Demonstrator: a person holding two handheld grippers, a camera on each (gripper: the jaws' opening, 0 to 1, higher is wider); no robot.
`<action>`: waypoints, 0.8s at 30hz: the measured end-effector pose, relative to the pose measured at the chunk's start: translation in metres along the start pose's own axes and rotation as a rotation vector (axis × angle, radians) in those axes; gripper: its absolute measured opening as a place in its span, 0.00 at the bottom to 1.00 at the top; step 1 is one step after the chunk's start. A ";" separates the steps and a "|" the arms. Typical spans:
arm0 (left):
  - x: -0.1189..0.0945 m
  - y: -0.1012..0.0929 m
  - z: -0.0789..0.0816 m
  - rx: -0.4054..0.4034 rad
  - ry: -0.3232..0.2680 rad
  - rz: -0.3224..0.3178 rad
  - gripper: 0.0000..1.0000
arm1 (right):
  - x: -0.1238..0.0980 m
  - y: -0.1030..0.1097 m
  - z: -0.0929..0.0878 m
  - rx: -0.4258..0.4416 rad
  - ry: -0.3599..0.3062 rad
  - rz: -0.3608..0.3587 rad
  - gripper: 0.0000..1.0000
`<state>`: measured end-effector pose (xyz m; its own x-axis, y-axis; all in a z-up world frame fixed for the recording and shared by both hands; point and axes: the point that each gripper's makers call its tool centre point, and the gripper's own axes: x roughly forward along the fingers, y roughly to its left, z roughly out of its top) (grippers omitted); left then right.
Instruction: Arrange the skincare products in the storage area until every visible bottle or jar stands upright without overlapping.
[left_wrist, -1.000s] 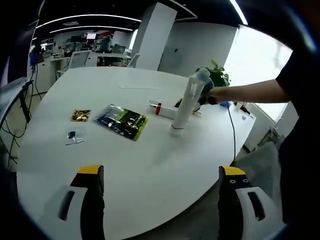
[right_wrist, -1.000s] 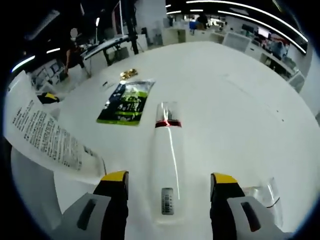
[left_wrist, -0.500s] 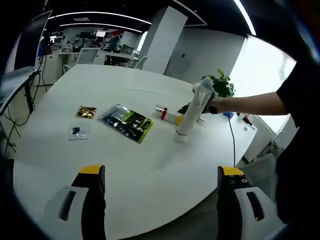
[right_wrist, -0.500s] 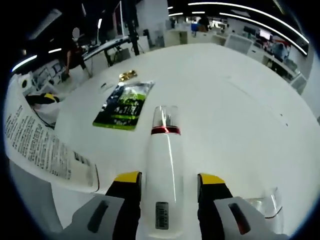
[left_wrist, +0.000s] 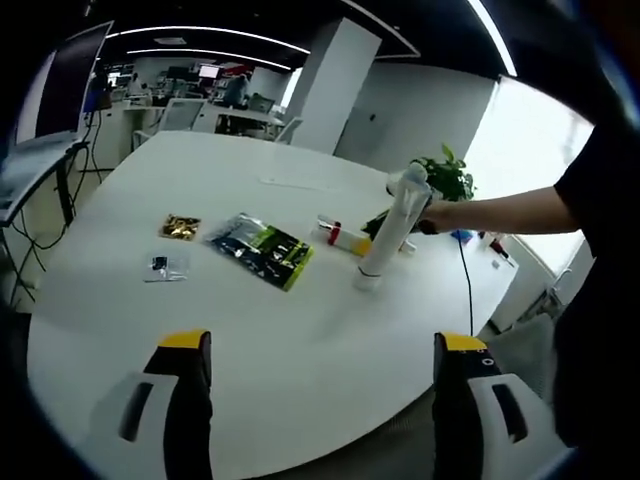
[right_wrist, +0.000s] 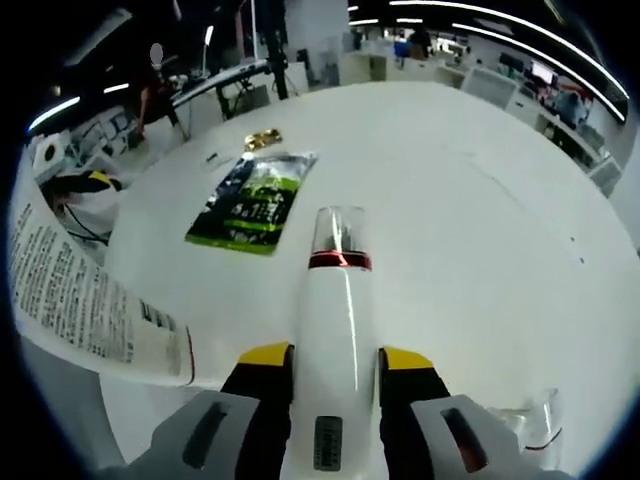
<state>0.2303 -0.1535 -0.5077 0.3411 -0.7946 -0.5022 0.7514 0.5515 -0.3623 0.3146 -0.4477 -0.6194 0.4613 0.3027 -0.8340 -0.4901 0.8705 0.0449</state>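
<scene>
right gripper (right_wrist: 335, 362) has its jaws clamped on the lying white bottle with a red band and clear cap (right_wrist: 335, 300), low on the body so it can be tipped upright. it lies near the white round desk's (left_wrist: 300, 330) far right edge, beside the tall white printed tube (left_wrist: 385, 235) standing on its cap. left gripper (left_wrist: 318, 345) hangs over the near edge, jaws wide apart, holding nothing. the green and black foil packet (left_wrist: 262, 248) lies flat toward the middle.

left tool (left_wrist: 312, 352) jaws apart | right tool (right_wrist: 334, 362) clamped on tube (right_wrist: 336, 330)
</scene>
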 end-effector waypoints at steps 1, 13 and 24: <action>0.000 0.000 0.000 0.000 0.001 0.001 0.84 | 0.000 -0.002 0.000 -0.006 0.001 -0.005 0.26; 0.001 0.001 -0.001 0.005 0.009 0.008 0.82 | 0.002 -0.004 0.001 -0.101 0.013 -0.025 0.24; 0.000 0.000 -0.003 0.027 0.019 0.011 0.80 | 0.001 -0.002 0.002 0.016 -0.023 -0.025 0.22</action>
<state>0.2284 -0.1528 -0.5103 0.3386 -0.7835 -0.5210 0.7626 0.5528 -0.3358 0.3176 -0.4486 -0.6196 0.4906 0.2891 -0.8220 -0.4658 0.8843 0.0330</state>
